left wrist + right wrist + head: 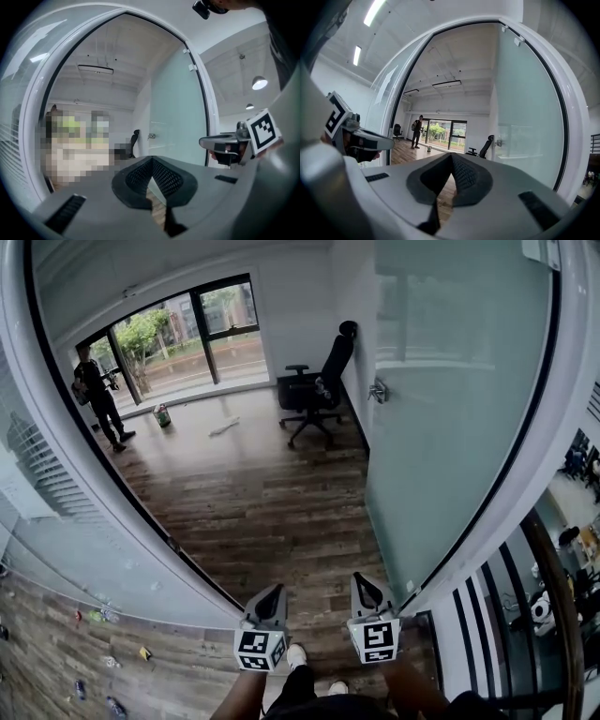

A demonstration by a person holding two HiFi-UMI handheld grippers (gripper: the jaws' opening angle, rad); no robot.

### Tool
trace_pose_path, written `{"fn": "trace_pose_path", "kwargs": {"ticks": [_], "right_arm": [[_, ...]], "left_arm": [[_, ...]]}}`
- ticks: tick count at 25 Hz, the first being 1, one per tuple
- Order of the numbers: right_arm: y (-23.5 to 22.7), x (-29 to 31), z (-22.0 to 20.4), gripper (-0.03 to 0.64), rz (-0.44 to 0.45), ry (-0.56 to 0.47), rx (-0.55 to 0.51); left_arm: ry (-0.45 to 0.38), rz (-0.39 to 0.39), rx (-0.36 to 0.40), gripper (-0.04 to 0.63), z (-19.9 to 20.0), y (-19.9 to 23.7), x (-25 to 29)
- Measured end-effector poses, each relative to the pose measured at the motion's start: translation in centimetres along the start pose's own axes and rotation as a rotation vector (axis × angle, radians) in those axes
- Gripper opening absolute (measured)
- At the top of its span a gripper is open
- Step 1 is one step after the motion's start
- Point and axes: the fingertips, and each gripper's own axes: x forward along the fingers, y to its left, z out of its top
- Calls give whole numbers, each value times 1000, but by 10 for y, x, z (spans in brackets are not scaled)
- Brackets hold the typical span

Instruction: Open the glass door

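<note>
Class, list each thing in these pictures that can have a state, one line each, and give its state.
glass door: open, swung into the room at the right.
door handle: untouched by either gripper.
left gripper: jaws shut, holding nothing.
right gripper: jaws shut, holding nothing.
office chair: upright, unoccupied, by the wall.
person: standing near the window.

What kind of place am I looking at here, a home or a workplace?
Most likely a workplace: a nearly bare office room. A frosted glass door stands open on the right, a black office chair sits by the wall, and tall windows line the far end beyond a wood floor.
</note>
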Motion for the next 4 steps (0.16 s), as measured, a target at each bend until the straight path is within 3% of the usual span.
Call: {"fn": "trace_pose_path", "kwargs": {"ticks": [4], "right_arm": [[0, -6, 0, 15, -11, -15, 3]], "left_arm": [[-8, -1, 7, 2, 4, -4, -8]]}}
